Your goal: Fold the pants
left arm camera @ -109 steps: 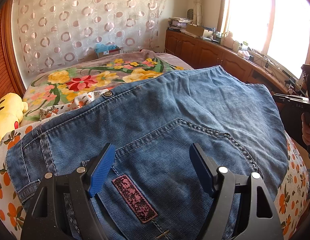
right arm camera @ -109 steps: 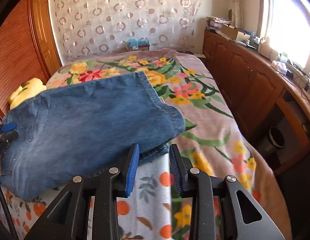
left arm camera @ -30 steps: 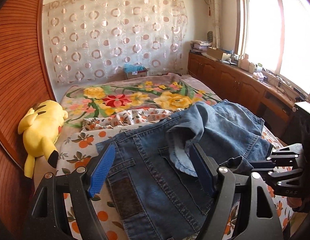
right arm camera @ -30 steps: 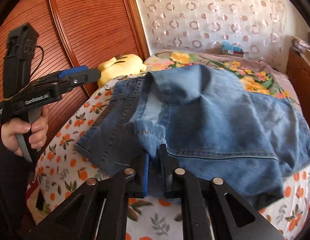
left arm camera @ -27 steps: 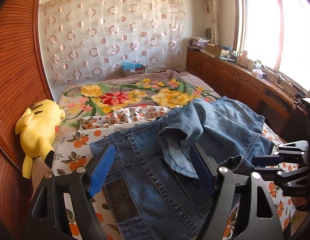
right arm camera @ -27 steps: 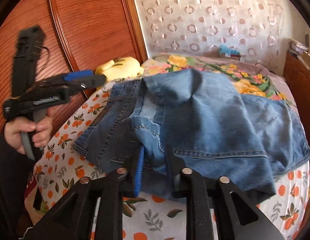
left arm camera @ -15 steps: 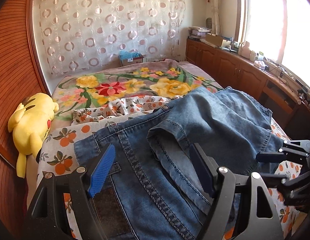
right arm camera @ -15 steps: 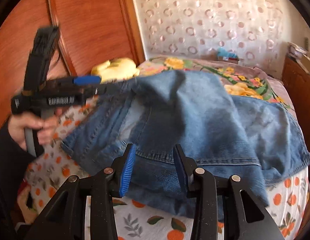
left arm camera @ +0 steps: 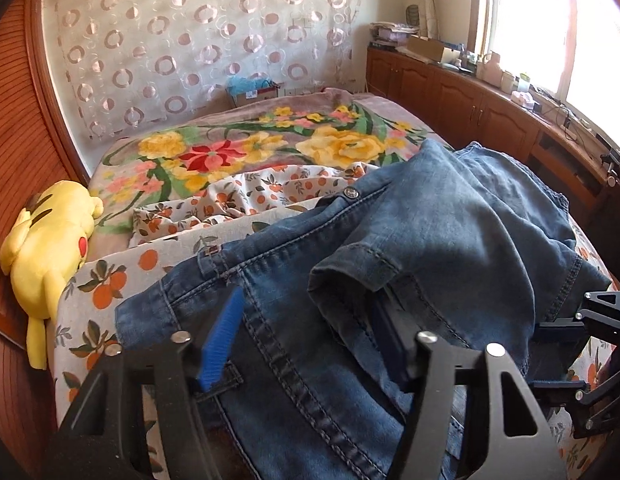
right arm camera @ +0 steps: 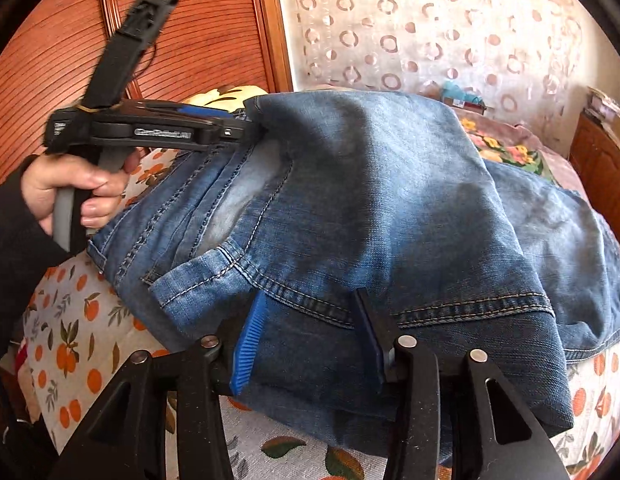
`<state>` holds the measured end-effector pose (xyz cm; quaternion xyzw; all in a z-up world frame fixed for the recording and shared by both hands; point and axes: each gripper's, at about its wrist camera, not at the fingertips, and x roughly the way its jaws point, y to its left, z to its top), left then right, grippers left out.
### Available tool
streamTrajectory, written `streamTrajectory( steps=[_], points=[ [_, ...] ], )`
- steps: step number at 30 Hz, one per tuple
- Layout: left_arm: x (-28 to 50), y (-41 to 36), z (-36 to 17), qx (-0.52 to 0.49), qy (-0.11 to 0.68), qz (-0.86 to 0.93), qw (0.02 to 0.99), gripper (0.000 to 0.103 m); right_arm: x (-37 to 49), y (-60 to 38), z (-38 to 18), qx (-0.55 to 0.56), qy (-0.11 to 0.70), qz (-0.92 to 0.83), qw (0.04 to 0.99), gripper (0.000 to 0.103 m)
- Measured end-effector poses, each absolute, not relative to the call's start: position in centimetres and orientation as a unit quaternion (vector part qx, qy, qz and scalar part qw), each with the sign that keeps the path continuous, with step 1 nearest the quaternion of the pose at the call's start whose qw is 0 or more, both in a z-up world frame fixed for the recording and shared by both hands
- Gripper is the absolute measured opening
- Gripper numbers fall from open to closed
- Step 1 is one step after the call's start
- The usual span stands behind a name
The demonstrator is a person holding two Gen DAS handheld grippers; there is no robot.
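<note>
- Faded blue denim pants (left arm camera: pixel 450 240), folded over in a rumpled heap, lying on an orange-print white sheet (left arm camera: pixel 109 280) across the near end of the bed; waistband with metal button toward the far side in the left wrist view.
- Left gripper (left arm camera: pixel 305 332), black frame with blue ribbed pads: jaws just narrowing, spread apart, low over the denim; hemmed leg opening bunched against the right finger, no pinch visible, so released.
- Right gripper (right arm camera: pixel 310 332), same build: jaws just widening, parted, straddling a seamed fold at the near edge, pads not pressing the cloth.
- Bare hand (right arm camera: pixel 69 188) in a dark sleeve around the left tool's grey handle.
- Yellow plush toy (left arm camera: pixel 45 248) beside the reddish wooden panel (left arm camera: pixel 13 160), well apart from the pants.
- Flowered blanket (left arm camera: pixel 249 144) beyond, under a ring-patterned curtain (left arm camera: pixel 189 40).
</note>
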<state>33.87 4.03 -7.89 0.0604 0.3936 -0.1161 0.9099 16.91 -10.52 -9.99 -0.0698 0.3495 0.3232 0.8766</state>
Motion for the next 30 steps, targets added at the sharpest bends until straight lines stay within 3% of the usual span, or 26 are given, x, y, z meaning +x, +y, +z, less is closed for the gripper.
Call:
streamTrajectory(
  steps=[4, 9, 12, 30],
  points=[
    [35.2, 3.6, -7.7, 0.069, 0.398, -0.126, 0.906, 0.048, 16.6, -10.5, -9.8, -0.079, 0.347, 0.320, 0.878, 0.050],
    [35.1, 2.9, -6.9, 0.056, 0.390, -0.156, 0.905, 0.021, 17.3, -11.9, -10.4, -0.069, 0.349, 0.325, 0.876, 0.050],
    [34.4, 2.8, -6.4, 0.049, 0.377, -0.170, 0.909, 0.012, 17.3, -12.0, -10.5, -0.070, 0.348, 0.325, 0.877, 0.050],
    [31.5, 2.7, -3.4, 0.058, 0.342, -0.176, 0.921, 0.007, 16.6, -9.4, -8.4, -0.103, 0.329, 0.368, 0.864, 0.050]
  ],
)
